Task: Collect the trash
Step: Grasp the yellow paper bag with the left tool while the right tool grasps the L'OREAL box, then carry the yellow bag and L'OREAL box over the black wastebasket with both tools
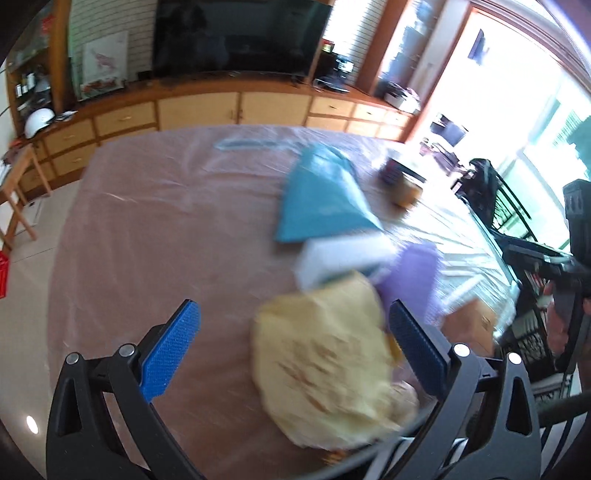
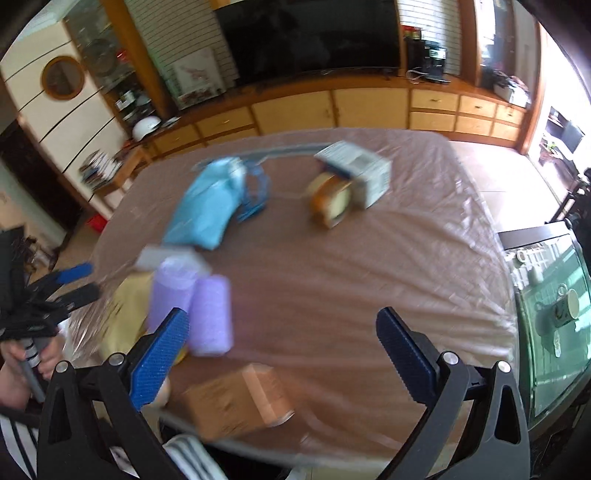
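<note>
Trash lies on a table (image 1: 155, 221) (image 2: 369, 266) under a brown plastic-covered cloth. A crumpled yellow bag (image 1: 325, 365) (image 2: 125, 314) sits at the near edge, between the spread blue pads of my open left gripper (image 1: 295, 339) but untouched. Beyond it lie a white box (image 1: 340, 262), purple rolls (image 1: 413, 273) (image 2: 210, 314) and a blue bag (image 1: 325, 195) (image 2: 210, 199). A small brown carton (image 2: 240, 402) (image 1: 469, 325) rests just ahead of my open, empty right gripper (image 2: 284, 347). Farther off are a tape roll (image 2: 328, 201) and a white printed box (image 2: 358, 170).
A long wooden cabinet (image 1: 236, 107) with a dark TV (image 1: 240, 33) stands behind the table. A glass side table (image 2: 550, 314) holding a cup is to the right. A person's hand (image 2: 22, 365) holds the left tool. Both views are motion-blurred.
</note>
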A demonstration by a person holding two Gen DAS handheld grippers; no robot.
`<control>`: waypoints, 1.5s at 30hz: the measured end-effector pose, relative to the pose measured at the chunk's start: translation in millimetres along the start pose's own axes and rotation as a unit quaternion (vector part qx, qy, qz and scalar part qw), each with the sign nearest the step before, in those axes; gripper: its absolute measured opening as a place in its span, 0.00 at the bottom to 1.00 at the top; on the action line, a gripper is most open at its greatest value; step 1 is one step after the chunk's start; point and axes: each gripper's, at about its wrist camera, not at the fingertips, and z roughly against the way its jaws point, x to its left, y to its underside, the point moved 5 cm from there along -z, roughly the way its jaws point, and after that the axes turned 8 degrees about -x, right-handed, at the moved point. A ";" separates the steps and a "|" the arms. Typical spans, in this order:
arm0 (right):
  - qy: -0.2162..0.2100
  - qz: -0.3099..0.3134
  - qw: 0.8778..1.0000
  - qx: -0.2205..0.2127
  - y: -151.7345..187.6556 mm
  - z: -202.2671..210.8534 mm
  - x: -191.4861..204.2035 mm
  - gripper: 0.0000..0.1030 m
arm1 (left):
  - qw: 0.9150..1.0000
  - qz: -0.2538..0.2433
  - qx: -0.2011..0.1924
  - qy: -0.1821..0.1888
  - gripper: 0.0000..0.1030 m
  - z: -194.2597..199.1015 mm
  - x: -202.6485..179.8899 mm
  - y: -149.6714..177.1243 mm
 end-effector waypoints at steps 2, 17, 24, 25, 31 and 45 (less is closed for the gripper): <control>0.006 0.041 0.999 0.006 20.2 5.7 21.3 0.96 | 1.000 -0.008 0.009 0.013 0.99 0.5 -11.9 7.8; 0.055 0.125 0.990 0.024 63.5 -20.8 37.6 0.96 | 0.996 -0.001 0.084 0.024 0.99 -39.4 -4.5 46.0; 0.054 0.134 0.989 0.042 70.9 -36.4 40.1 0.84 | 0.996 -0.011 0.086 0.025 0.88 -38.5 -2.8 47.4; 0.055 0.132 0.989 0.043 71.9 -37.2 39.3 0.76 | 0.996 -0.013 0.087 0.023 0.87 -38.6 -3.2 46.6; 0.024 0.080 0.996 0.037 68.0 -35.3 33.9 0.56 | 0.995 0.007 0.091 0.040 0.62 -33.4 1.0 44.4; 0.029 0.051 0.998 -0.004 46.7 -19.3 42.0 0.56 | 0.998 0.024 0.041 0.038 0.57 -0.1 15.6 30.1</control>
